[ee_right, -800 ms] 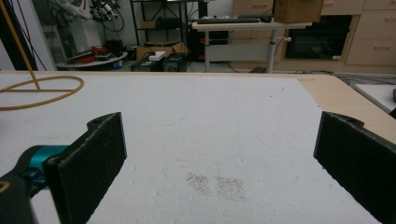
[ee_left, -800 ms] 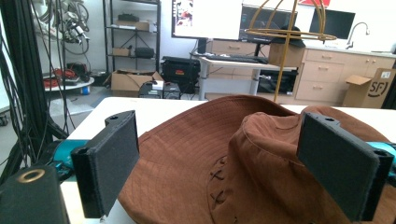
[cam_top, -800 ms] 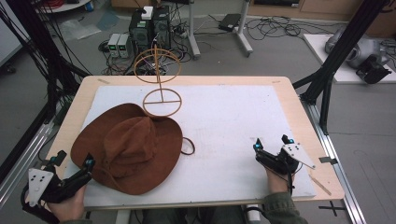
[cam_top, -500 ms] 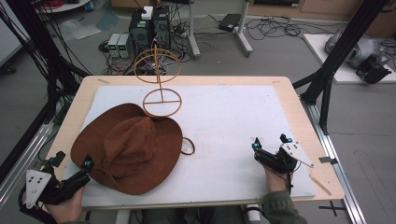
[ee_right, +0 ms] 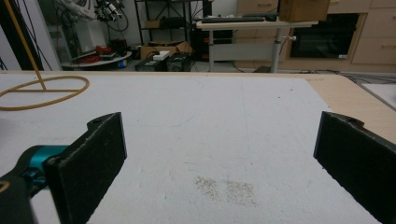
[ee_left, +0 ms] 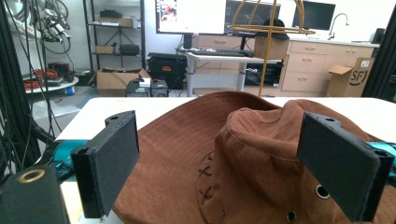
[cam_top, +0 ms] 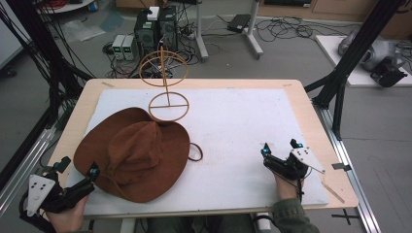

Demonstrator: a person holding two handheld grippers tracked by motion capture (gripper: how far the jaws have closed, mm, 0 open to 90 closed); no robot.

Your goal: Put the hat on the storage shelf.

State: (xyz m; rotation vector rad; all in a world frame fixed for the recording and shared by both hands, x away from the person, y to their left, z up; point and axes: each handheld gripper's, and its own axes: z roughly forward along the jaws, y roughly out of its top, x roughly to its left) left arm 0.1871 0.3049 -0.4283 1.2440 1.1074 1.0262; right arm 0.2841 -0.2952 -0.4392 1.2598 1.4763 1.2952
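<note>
The hat (cam_top: 133, 153) hides the near rim of the stand's base ring (cam_top: 168, 107).

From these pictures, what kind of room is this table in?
Probably a lab or workshop, not a home. Computer towers and loose cables lie on the floor behind the table, and black frame posts stand beside it.
</note>
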